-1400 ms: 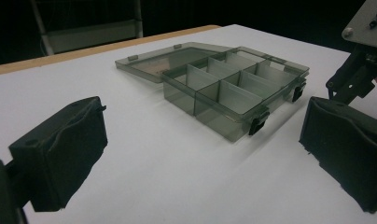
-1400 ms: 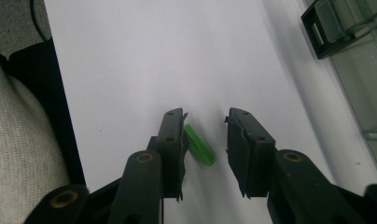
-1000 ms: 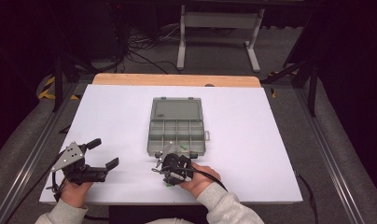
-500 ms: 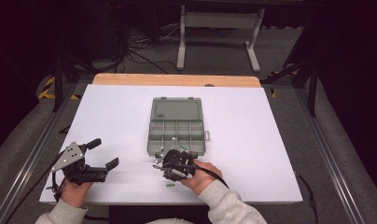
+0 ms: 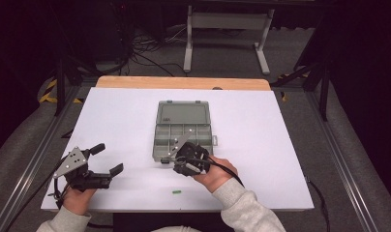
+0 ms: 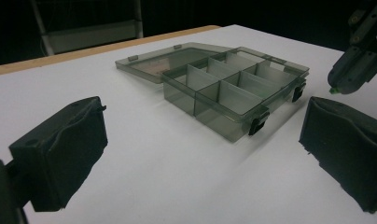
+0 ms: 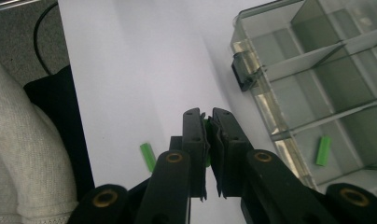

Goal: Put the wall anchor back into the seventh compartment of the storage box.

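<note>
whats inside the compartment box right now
One small green piece lies in a near compartment of the open box. The other compartments that show look empty. The right gripper covers part of the near row in the high view.

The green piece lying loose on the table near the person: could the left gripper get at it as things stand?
Probably yes: the left gripper is open and empty, and bare table lies between it and the green piece.

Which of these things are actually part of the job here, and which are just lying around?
Part of the job:
- right gripper, shut on a green piece
- compartment box, lid open
- green piece in the box
- green piece on the table

Just there:
- left gripper, open and holding nothing
- white table
- metal stand behind the table
</note>
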The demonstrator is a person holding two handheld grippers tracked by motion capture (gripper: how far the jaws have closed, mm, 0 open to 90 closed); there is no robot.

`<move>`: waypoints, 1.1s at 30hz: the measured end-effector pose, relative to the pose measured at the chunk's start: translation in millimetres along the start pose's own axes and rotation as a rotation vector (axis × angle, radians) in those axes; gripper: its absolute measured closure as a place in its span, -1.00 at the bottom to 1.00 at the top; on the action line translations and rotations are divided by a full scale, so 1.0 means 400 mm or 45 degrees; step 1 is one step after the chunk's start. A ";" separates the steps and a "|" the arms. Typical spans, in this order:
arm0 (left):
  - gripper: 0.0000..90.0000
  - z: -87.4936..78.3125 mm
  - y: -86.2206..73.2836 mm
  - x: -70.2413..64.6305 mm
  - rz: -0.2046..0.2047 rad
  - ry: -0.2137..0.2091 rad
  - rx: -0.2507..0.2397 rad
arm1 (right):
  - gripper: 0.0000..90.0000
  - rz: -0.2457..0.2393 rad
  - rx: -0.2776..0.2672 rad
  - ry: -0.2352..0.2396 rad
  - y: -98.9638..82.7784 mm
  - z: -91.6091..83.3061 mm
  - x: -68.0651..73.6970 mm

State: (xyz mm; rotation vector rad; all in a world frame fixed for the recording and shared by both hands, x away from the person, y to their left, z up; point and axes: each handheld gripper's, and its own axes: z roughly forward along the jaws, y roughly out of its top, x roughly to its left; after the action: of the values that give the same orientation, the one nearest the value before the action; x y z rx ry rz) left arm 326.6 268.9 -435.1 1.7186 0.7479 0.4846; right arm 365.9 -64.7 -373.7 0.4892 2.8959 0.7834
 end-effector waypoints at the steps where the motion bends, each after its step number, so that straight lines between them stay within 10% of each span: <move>1: -0.97 0.000 0.000 0.000 -0.001 0.000 -0.001 | 0.87 0.001 -0.001 -0.006 0.001 -0.005 -0.004; 33: -0.97 0.000 0.000 0.000 -0.006 0.005 -0.008 | 0.87 0.129 -0.044 -0.137 0.002 -0.063 -0.144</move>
State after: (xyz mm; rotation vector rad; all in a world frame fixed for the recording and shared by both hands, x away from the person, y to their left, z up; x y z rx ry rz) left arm 326.9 268.9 -435.3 1.7099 0.7522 0.4871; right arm 415.8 -94.9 -350.8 0.6575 2.7724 0.7929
